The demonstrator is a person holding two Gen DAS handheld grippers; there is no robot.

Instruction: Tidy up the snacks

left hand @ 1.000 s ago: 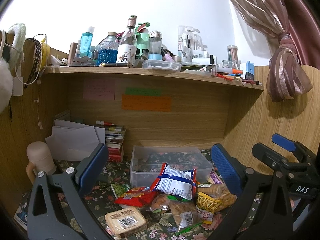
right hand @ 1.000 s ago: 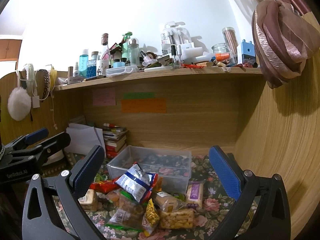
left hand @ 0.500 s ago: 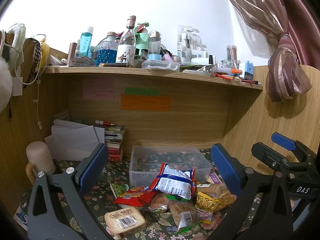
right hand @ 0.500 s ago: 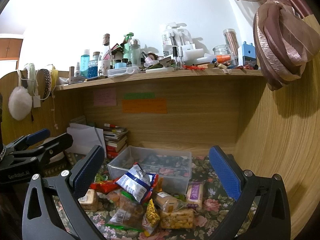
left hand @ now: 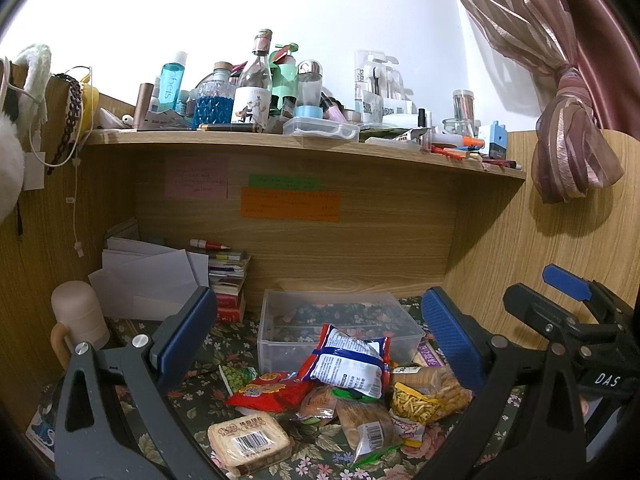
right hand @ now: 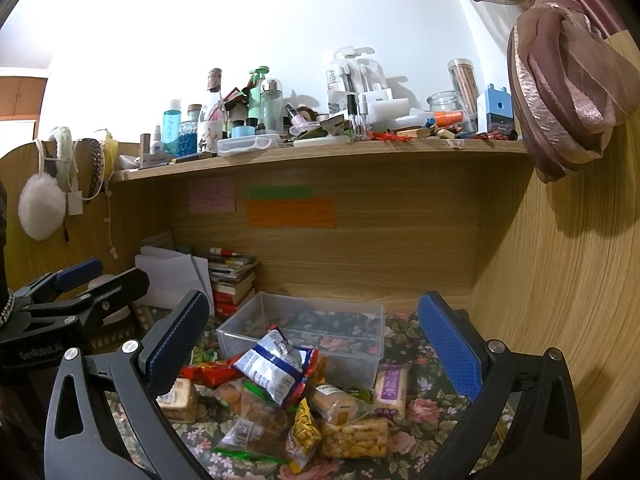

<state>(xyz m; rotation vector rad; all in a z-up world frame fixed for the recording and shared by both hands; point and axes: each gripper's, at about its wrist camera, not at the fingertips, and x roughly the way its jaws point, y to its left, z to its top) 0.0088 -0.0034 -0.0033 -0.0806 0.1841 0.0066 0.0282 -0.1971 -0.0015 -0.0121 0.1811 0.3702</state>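
Observation:
A pile of snack packets lies on the floral cloth in front of an empty clear plastic box. On top is a blue-and-white bag. Around it are a red bag, a wrapped biscuit block, a yellow stick-snack bag, a purple bar and a peanut pack. My left gripper is open and empty above the pile. My right gripper is open and empty, also above the pile.
A stack of books and white papers stand at the back left. A beige mug sits at the left. A cluttered shelf overhangs. A wooden wall closes the right side.
Both grippers have drifted very slightly; the scene is otherwise the same and both stay open.

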